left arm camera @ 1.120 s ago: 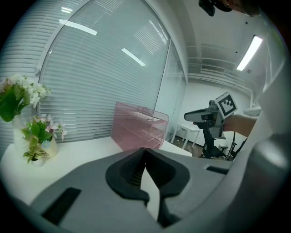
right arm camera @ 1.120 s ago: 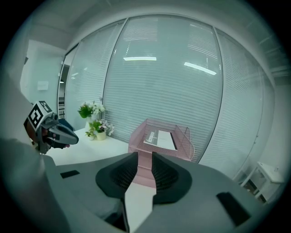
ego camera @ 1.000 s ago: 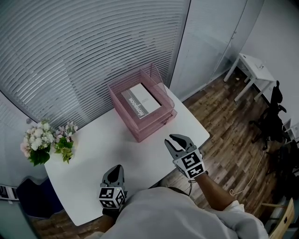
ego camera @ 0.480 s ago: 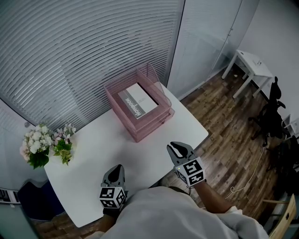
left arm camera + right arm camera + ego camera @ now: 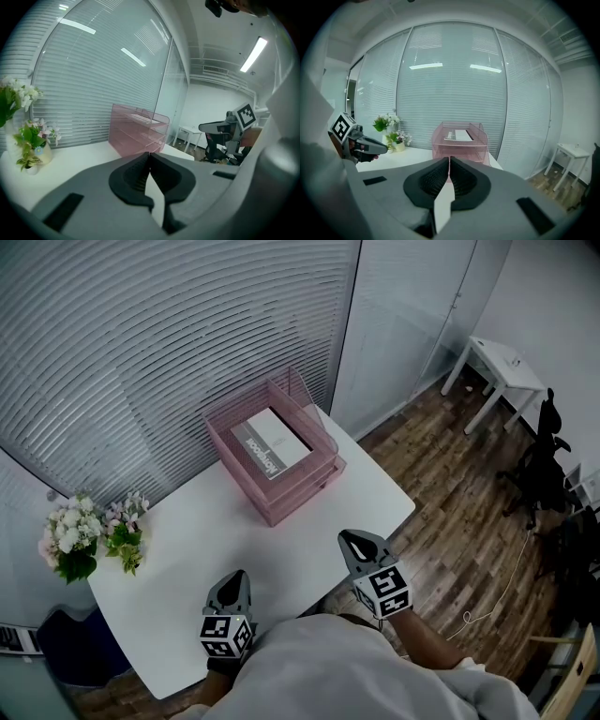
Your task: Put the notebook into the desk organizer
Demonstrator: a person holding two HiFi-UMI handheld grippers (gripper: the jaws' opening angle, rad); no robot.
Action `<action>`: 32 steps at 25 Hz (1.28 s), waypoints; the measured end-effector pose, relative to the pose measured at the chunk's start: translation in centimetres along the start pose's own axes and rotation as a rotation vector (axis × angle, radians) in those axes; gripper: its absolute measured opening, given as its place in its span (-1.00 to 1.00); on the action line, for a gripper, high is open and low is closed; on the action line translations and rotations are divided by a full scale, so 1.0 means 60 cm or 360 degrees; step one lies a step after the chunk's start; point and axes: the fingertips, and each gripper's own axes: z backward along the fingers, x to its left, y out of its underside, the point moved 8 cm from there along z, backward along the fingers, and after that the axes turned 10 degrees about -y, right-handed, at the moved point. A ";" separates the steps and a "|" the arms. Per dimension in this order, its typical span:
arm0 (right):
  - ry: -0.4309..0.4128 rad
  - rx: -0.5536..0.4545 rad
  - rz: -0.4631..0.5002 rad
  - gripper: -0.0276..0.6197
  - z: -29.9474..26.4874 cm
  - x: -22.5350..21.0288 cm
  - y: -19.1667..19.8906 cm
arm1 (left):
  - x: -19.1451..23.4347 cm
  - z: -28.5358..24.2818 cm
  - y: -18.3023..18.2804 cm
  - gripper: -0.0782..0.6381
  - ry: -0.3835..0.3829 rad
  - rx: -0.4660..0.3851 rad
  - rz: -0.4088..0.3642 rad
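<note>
A white notebook (image 5: 270,445) with a grey strip lies flat in the top tray of the pink wire desk organizer (image 5: 302,491) at the far side of the white table (image 5: 187,549). The organizer (image 5: 461,147) with the notebook (image 5: 459,135) shows in the right gripper view, and the organizer (image 5: 133,136) also appears in the left gripper view. My right gripper (image 5: 355,543) is shut and empty, held over the table's near right edge. Shut with nothing in it, my left gripper (image 5: 232,585) hovers over the near edge at the left.
A pot of white and pink flowers (image 5: 86,533) stands at the table's left end. Window blinds (image 5: 141,343) run behind the table. A small white side table (image 5: 502,371) and a black office chair (image 5: 544,474) stand on the wood floor to the right.
My right gripper's jaws have closed from partly open and it has drawn back a little toward me. The left gripper has stayed put.
</note>
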 end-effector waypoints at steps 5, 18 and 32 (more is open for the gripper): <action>0.0008 -0.0011 -0.0008 -0.86 0.009 0.002 0.005 | -0.005 -0.001 0.000 -0.76 0.0007 0.0004 -0.0007; 0.0030 -0.0052 -0.0004 -0.86 0.021 0.004 0.010 | -0.014 -0.004 -0.003 -0.76 0.0017 0.0010 -0.0021; 0.0019 -0.0063 0.0005 -0.86 0.022 -0.003 0.011 | -0.020 -0.003 -0.002 -0.76 0.0008 0.0013 -0.0025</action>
